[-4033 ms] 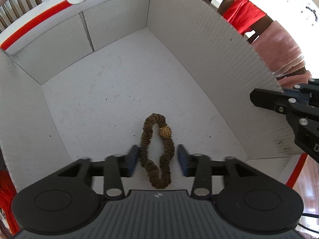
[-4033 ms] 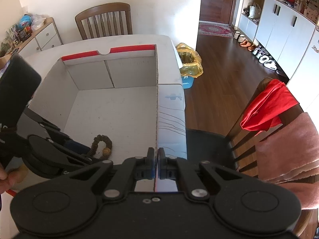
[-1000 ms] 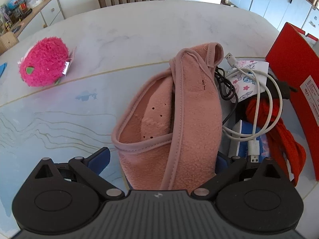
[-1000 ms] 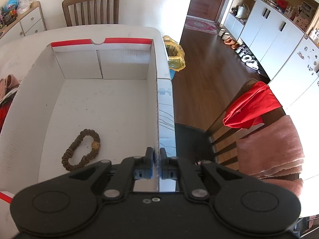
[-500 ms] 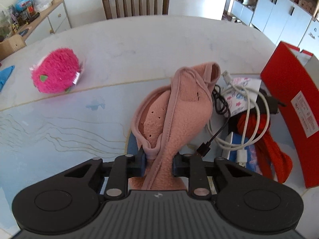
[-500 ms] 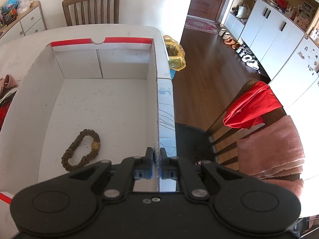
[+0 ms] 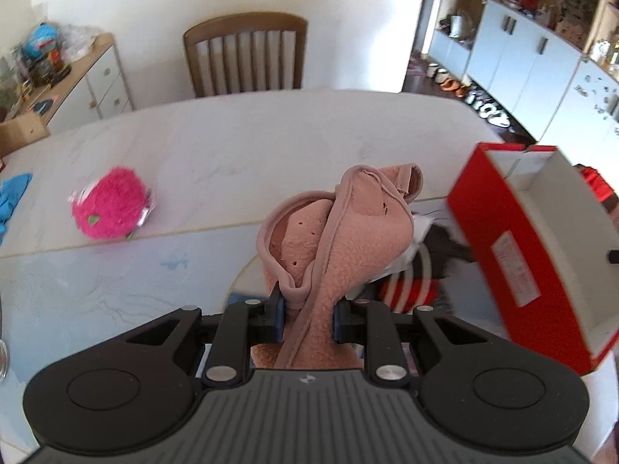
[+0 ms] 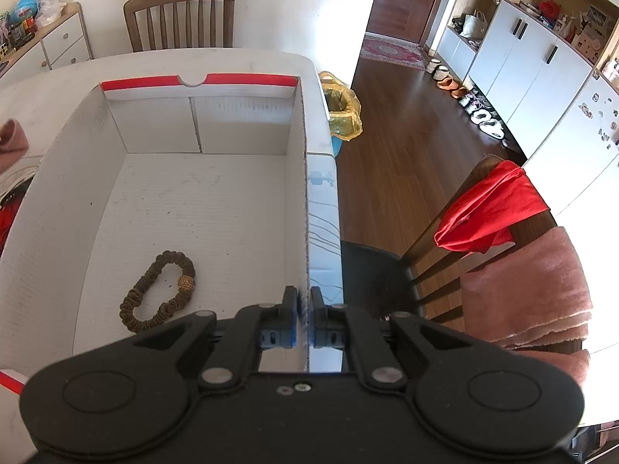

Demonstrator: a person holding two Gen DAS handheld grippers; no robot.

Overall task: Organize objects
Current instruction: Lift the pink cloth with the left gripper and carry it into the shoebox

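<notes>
Currently the left tongs [image 7: 308,316] are pinching a pink fleece fabric piece with bound edges [image 7: 348,239] between nearly closed fingers; the cloth is standing up ahead of the fingertips and hanging clear above the white marble bench [image 7: 271,135]. Just right of it, the red cardboard box with white inside [image 7: 514,247] is sitting on the bench, with blurred white cable and red cord lying between box and cloth. A fuzzy magenta plush ball [image 7: 110,205] is resting well apart to the left. The right tongs [image 8: 304,319] are clamping the box's thin right wall [image 8: 301,178], fingers almost touching. Inside, a brown scrunchie with a gold bead [image 8: 158,292] is lying on the floor, near these tongs, to their left.
</notes>
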